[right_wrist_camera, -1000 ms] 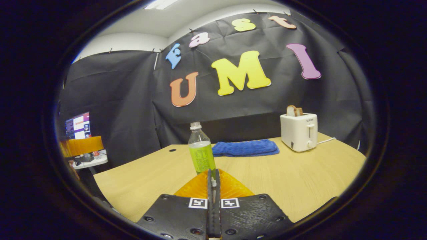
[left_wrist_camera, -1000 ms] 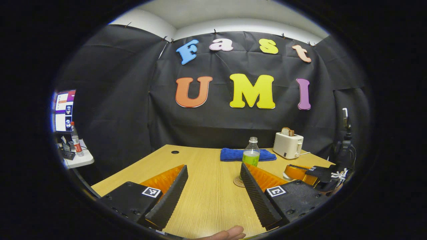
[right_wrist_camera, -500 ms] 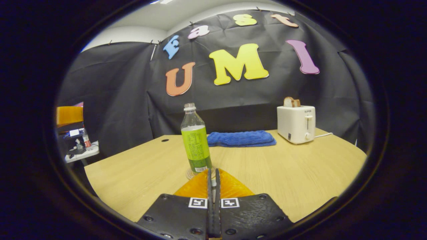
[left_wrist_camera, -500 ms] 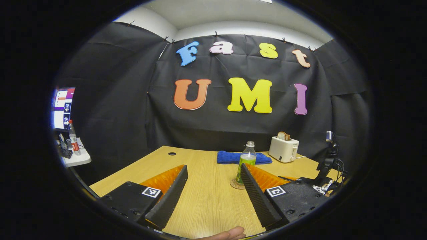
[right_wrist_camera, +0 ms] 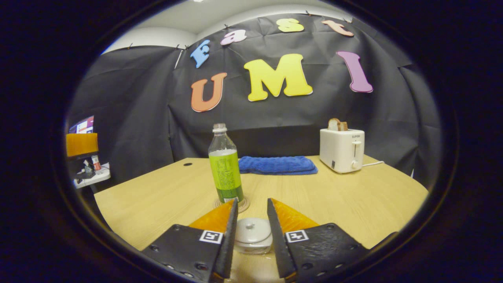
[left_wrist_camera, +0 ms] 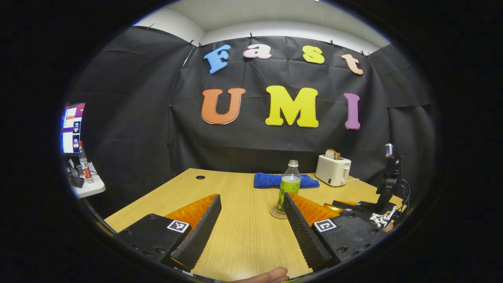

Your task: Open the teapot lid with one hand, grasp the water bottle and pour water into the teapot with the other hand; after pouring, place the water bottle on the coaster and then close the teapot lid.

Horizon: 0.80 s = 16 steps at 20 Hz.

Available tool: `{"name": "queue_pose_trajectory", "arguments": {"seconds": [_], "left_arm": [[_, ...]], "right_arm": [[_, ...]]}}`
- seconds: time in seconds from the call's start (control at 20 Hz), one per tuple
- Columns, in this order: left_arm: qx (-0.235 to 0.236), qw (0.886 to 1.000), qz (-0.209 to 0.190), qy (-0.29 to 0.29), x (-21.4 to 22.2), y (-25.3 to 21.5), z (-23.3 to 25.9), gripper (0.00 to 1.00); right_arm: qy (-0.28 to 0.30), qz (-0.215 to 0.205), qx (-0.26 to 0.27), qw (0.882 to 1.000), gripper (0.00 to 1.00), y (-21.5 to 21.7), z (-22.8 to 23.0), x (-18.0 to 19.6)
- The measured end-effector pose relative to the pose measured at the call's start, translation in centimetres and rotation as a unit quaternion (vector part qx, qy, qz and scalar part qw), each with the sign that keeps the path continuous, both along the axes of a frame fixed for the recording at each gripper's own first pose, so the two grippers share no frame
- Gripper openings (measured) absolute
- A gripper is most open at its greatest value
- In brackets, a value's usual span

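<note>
Green-labelled clear plastic water bottle (right_wrist_camera: 225, 170) stands upright on the round coaster (right_wrist_camera: 232, 204) at frame centre, white teapot lid (right_wrist_camera: 252, 232) seated between the parted right gripper (right_wrist_camera: 251, 212) fingers, left gripper (left_wrist_camera: 251, 202) fingers wide, empty.

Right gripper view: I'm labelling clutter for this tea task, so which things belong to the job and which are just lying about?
Job: bottle, standing on the coaster; white lid, between the right gripper's open jaws.

Lying about: blue cloth; toaster with bread; side table with small items.
</note>
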<state>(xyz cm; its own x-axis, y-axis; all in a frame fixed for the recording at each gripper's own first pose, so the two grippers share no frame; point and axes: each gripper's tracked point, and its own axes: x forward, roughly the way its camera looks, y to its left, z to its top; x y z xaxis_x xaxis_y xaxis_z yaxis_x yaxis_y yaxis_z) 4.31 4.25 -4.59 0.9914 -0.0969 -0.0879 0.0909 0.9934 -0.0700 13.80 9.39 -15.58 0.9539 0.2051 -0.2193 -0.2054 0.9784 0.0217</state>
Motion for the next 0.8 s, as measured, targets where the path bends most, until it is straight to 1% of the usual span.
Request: {"name": "queue_pose_trajectory", "arguments": {"seconds": [0.05,0.1,0.2,0.25,0.3,0.35,0.5,0.55,0.7,0.75,0.8], "left_arm": [[0.001,1.000,0.007,-0.001,-0.1,0.2,0.2,0.99],[-0.002,1.000,0.018,-0.003,0.0,0.6,0.5,0.99],[-0.015,1.000,0.020,-0.010,-0.4,0.3,1.1,0.99],[-0.019,1.000,0.016,-0.014,-0.5,-0.1,1.4,0.99],[-0.018,1.000,0.012,-0.015,-0.7,-0.6,1.4,0.99],[-0.015,1.000,0.011,-0.017,-0.8,-0.7,1.5,0.99],[0.006,1.000,0.018,-0.018,-1.4,-0.8,1.7,0.99],[0.013,1.000,0.020,-0.021,-1.5,-0.9,2.0,0.99],[0.024,0.999,0.023,-0.018,-1.9,-1.6,1.9,0.99],[0.024,0.999,0.023,-0.017,-2.1,-1.9,1.9,0.99],[0.022,0.999,0.025,-0.019,-2.1,-2.1,2.0,0.99]], "right_arm": [[-0.007,0.005,0.000,1.000,0.54,0.4,0.9,-0.3],[-0.014,0.007,-0.002,1.000,0.56,0.4,1.7,-0.5],[-0.026,0.013,0.002,1.000,0.66,0.4,3.7,-1.4],[-0.030,0.012,0.002,0.999,0.77,0.1,4.9,-2.0],[-0.035,0.009,0.003,0.999,0.85,-0.2,5.9,-2.5],[-0.042,0.007,0.003,0.999,0.98,-0.5,7.1,-3.2],[-0.069,0.006,-0.007,0.998,0.95,-1.9,11.0,-6.0],[-0.077,0.003,-0.019,0.997,0.97,-2.8,12.0,-7.0],[-0.089,-0.037,-0.068,0.993,0.96,-7.0,13.9,-9.6],[-0.086,-0.053,-0.076,0.992,0.95,-8.5,13.9,-10.5],[-0.086,-0.056,-0.075,0.992,0.96,-9.4,14.1,-11.7]]}}
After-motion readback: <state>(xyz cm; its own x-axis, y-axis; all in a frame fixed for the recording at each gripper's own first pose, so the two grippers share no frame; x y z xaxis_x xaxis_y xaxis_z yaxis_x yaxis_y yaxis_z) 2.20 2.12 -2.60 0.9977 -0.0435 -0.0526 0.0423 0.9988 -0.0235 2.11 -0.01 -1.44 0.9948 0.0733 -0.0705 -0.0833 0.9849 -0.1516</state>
